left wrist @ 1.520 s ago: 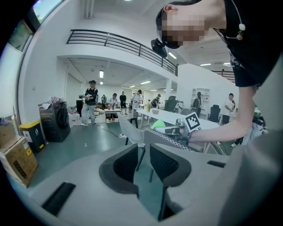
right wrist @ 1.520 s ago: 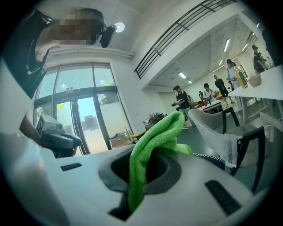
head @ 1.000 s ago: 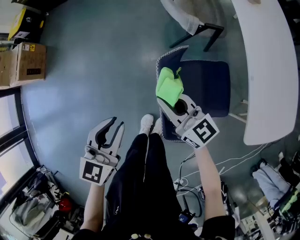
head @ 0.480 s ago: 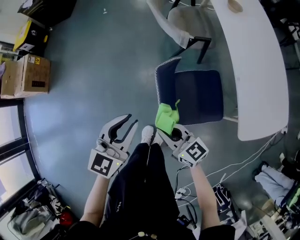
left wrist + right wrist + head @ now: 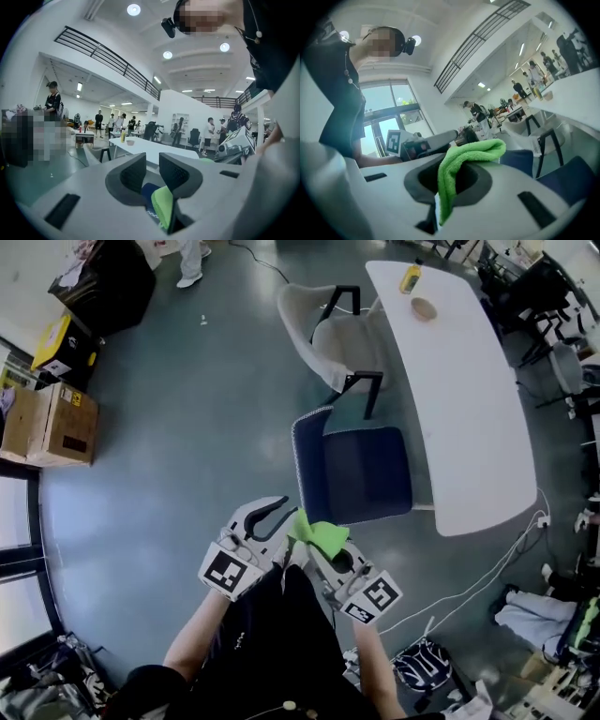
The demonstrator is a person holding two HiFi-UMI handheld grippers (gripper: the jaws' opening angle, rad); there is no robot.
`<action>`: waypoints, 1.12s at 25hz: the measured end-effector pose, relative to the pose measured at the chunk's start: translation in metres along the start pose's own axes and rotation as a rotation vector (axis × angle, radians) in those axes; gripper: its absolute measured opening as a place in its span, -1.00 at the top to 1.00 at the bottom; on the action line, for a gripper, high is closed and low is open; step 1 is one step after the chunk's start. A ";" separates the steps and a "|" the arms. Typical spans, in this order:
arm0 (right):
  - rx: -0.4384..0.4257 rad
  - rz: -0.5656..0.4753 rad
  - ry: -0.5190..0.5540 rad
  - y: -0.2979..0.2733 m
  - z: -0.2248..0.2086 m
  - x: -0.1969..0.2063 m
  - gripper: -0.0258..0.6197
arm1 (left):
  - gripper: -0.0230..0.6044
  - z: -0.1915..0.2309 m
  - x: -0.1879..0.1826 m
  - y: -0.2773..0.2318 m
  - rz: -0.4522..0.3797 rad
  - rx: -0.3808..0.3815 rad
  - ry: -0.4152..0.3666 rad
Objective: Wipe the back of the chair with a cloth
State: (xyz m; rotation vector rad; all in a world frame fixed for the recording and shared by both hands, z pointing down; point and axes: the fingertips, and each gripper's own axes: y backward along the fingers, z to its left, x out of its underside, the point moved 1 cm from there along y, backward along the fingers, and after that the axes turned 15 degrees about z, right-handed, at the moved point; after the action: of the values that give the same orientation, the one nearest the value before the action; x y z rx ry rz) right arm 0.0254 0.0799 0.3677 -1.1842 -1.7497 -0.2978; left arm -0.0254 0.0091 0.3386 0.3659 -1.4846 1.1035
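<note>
Hanging from the right gripper [image 5: 449, 180], green cloth [image 5: 321, 537] near chair [image 5: 361, 474].

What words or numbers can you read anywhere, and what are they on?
None can be read.
Cardboard box: labels too small to read.
Left gripper and right gripper, which holds the cloth: square black-and-white markers only, no words.

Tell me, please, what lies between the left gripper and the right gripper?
The green cloth, which the right gripper holds clamped, lies there, close beside the open, empty left gripper. The head view shows this.
</note>
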 end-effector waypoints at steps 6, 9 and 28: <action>0.244 -0.129 0.028 0.039 -0.003 -0.041 0.86 | 0.65 -0.019 -0.038 -0.005 -0.018 0.025 -0.067; 0.371 -0.192 0.056 0.064 -0.005 -0.062 0.86 | 0.65 -0.028 -0.060 0.000 -0.035 0.044 -0.087; 0.633 -0.479 0.140 0.146 0.036 -0.136 0.86 | 0.65 -0.039 -0.116 0.043 -0.106 0.057 -0.123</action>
State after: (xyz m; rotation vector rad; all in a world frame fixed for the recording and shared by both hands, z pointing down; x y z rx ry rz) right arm 0.1325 0.0967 0.1965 -0.2828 -1.7947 -0.0848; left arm -0.0044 0.0201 0.2106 0.5541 -1.5256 1.0558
